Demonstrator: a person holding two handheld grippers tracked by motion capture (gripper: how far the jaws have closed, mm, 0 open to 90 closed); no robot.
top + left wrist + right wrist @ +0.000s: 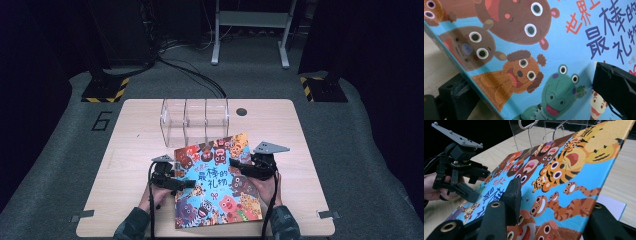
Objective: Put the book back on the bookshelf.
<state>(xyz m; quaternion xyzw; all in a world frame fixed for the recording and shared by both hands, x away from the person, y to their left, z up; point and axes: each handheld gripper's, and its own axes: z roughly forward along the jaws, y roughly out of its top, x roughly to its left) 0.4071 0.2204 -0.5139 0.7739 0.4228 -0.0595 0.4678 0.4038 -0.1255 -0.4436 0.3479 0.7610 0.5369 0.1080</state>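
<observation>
Two grips closed on the thin, stiff, glossy blue picture book [217, 182] over the light wooden table [125, 165]: left gripper [184, 184] and right gripper [234, 163] fingers [511, 195] clamp opposite side edges; slippery, so keep hold near mid-edge.

Picture book [564, 50]: title characters cut off at right edge in left gripper view; lower cover cut off at bottom edge. Left gripper [185, 184]: lower jaw hidden under book. Right gripper [554, 220]: jaw bases cut off at bottom edge. Clear organizer [541, 130]: top cut off, lower part hidden behind book. Forearms [135, 225]: cut off at bottom edge.
</observation>
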